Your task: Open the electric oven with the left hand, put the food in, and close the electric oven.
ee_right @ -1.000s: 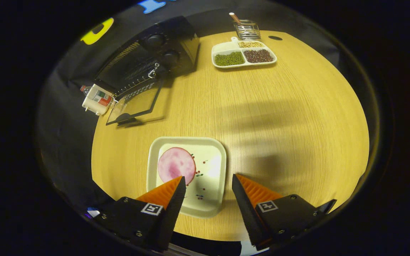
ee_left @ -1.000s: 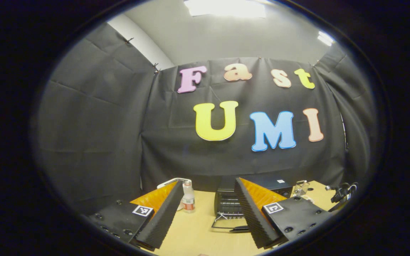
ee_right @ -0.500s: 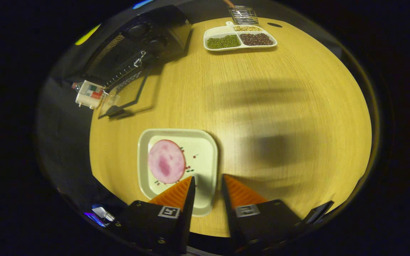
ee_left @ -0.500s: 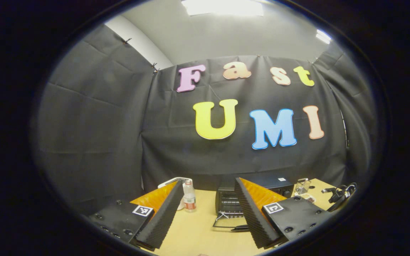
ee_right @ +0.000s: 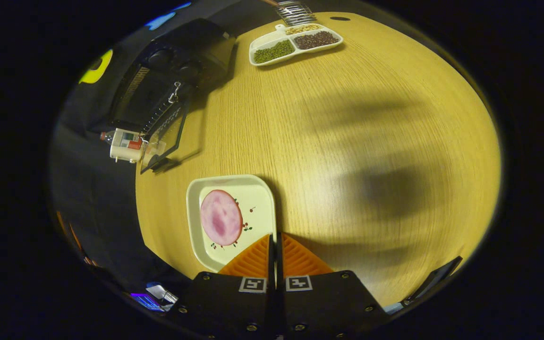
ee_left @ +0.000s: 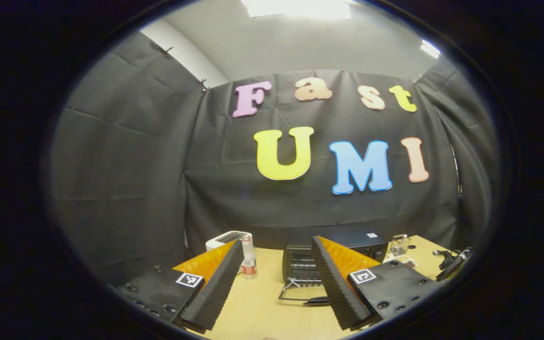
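Right gripper view: the right gripper has its two fingers pressed together on the right rim of the cream square plate, which carries a round pink slice of food and sits on the wooden table; farther back stand the black electric oven with its glass door dropped open, and a divided tray of beans. In the left gripper view, the left gripper is raised above the table with its fingers spread apart and holding nothing, the open oven and a small bottle beyond them.
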A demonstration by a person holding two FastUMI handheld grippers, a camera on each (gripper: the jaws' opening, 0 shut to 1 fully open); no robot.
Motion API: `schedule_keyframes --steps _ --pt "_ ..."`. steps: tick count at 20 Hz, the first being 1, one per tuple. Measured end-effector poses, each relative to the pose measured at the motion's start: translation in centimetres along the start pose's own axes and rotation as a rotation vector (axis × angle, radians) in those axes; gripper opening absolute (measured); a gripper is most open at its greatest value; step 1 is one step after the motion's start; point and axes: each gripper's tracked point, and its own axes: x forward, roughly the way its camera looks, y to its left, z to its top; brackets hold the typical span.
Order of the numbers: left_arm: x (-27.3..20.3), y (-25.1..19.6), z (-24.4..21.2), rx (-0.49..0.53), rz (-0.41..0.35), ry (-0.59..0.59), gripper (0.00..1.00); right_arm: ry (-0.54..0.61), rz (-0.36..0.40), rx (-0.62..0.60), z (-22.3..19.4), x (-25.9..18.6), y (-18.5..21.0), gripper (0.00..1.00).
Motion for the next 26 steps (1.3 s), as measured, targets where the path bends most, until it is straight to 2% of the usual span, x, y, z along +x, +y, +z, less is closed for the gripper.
schedule_keyframes --steps 3,12,17,23,25,26 --pt "0.3 -0.2 0.2 0.0 -0.004 0.0 0.97 -0.009 0.064 0.029 -0.1 -0.3 0.6 0.01" --pt "0.4 -2.1 0.1 0.027 -0.032 0.021 0.97 -0.068 0.235 0.117 0.9 -2.2 4.5 0.01" --pt "-0.6 -2.3 -0.4 0.007 -0.024 0.018 0.97 -0.116 0.23 0.142 2.5 -3.4 7.6 0.01" --pt "1.2 -0.3 -1.0 0.019 -0.009 0.018 1.0 -0.183 0.248 0.154 6.0 -3.5 12.8 0.0" --pt "2.0 0.9 -1.0 0.009 0.001 0.016 0.97 -0.194 0.244 0.163 7.1 -2.9 14.3 0.01" --pt "2.5 1.3 -1.0 0.003 0.004 0.016 1.0 -0.209 0.241 0.177 7.7 -2.7 14.9 0.0"
